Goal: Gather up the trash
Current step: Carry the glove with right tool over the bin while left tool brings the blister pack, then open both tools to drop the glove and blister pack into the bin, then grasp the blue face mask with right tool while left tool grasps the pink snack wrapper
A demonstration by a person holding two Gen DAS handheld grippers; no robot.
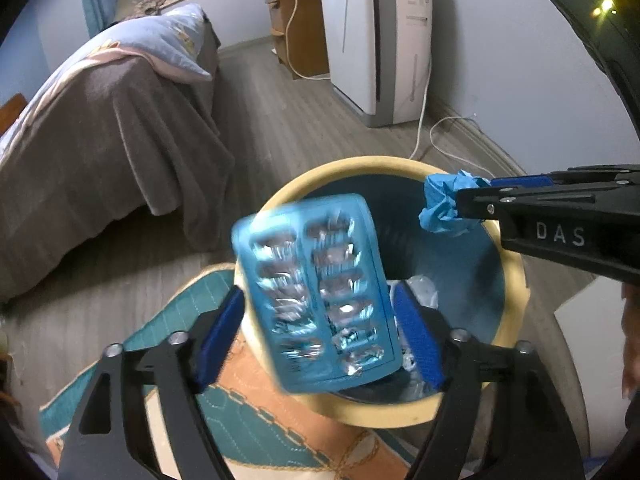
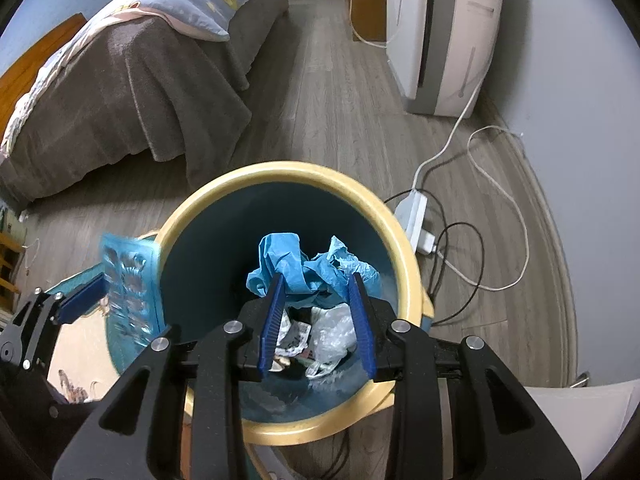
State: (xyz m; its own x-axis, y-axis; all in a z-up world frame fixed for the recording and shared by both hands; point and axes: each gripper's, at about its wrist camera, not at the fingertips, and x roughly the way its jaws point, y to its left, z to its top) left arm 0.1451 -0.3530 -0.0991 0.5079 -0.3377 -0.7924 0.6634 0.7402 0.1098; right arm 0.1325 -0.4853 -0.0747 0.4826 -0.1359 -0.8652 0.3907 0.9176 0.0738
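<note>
A round bin [image 1: 516, 312] with a cream rim and dark blue inside stands on the floor; it also shows in the right wrist view [image 2: 396, 248], with wrappers and clear plastic at its bottom. My left gripper [image 1: 320, 332] is open over the bin's near rim. A blue empty blister pack [image 1: 316, 292] is between its fingers, blurred; it also shows in the right wrist view [image 2: 128, 284]. My right gripper [image 2: 318, 284] is shut on a crumpled blue paper [image 2: 296, 268] over the bin's mouth; the paper also shows in the left wrist view [image 1: 444, 204].
A bed [image 1: 108, 128] with a grey blanket stands to the left. A white appliance [image 1: 372, 40] stands against the far wall. A power strip [image 2: 416, 216] and cables lie on the floor right of the bin. A patterned mat [image 1: 240, 420] lies under the bin.
</note>
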